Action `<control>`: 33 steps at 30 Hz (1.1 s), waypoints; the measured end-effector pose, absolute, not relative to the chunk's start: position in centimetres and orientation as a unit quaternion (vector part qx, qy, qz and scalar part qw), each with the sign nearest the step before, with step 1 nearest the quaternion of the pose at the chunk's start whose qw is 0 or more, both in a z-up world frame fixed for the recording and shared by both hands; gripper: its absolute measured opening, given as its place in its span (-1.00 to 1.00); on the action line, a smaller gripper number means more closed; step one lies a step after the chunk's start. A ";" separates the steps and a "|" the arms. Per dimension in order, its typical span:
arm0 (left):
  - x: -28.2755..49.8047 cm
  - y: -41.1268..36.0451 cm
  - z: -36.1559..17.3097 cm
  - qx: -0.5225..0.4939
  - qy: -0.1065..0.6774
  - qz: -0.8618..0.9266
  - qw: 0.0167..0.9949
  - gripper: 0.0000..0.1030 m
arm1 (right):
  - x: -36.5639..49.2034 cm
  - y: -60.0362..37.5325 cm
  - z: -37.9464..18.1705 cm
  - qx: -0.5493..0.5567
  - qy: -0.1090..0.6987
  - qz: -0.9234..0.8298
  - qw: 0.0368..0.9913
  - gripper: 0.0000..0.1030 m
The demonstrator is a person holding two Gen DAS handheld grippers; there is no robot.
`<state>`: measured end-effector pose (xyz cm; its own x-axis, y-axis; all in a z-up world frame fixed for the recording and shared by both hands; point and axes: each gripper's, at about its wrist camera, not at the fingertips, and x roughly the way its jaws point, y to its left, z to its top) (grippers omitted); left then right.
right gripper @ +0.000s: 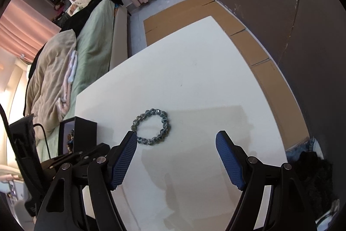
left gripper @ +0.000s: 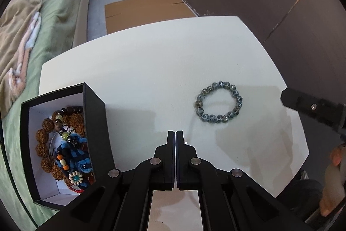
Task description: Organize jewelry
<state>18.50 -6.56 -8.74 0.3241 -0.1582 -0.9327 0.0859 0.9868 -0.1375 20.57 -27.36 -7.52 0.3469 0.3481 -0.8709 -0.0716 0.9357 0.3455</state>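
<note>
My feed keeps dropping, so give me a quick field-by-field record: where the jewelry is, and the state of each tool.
loose item: blue-grey bead bracelet, flat on the white table, held by nothing
box: black box, open, at the table's left edge
box contents: brown bead strands and a blue ornament, piled together
left tool: fingers shut, empty, short of the bracelet
right tool: fingers wide open, empty, its left fingertip near the bracelet's rim; contact cannot be told
left to do: bracelet not yet in the box
</note>
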 end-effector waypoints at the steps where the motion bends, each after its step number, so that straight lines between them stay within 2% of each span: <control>1: 18.4 -6.7 -8.8 -0.025 0.579 -0.075 0.812 -0.92 | 20.5 -27.5 -7.5 0.124 0.556 0.129 0.812 0.49; 3: 18.4 -7.4 -9.2 -0.013 0.585 -0.079 0.807 -0.78 | 20.4 -27.9 -7.4 0.124 0.556 0.126 0.812 0.49; 6: 18.3 -8.1 -9.6 -0.002 0.588 -0.082 0.805 -0.17 | 20.3 -28.3 -7.3 0.125 0.556 0.125 0.812 0.49; 7: 18.3 -8.1 -9.6 -0.001 0.586 -0.083 0.806 -0.08 | 20.2 -28.5 -7.1 0.125 0.554 0.126 0.814 0.49; 17: 18.6 -8.7 -10.8 0.012 0.591 -0.075 0.803 -0.12 | 20.1 -29.6 -6.8 0.133 0.548 0.123 0.817 0.49; 20: 18.7 -8.9 -11.0 0.019 0.587 -0.069 0.806 -0.34 | 20.2 -29.6 -7.0 0.133 0.550 0.123 0.815 0.49; 22: 18.7 -8.9 -11.0 0.034 0.586 -0.060 0.807 -0.70 | 20.3 -29.5 -7.2 0.131 0.553 0.123 0.813 0.49; 28: 18.7 -7.9 -10.4 0.013 0.588 -0.069 0.806 -0.75 | 20.5 -28.4 -8.0 0.120 0.563 0.123 0.809 0.46; 31: 18.7 -7.0 -9.3 -0.004 0.577 -0.070 0.814 -0.75 | 21.0 -27.7 -8.8 0.119 0.571 0.122 0.803 0.29; 33: 18.6 -6.3 -8.6 -0.013 0.569 -0.068 0.819 -0.75 | 21.3 -27.2 -9.3 0.116 0.578 0.121 0.799 0.08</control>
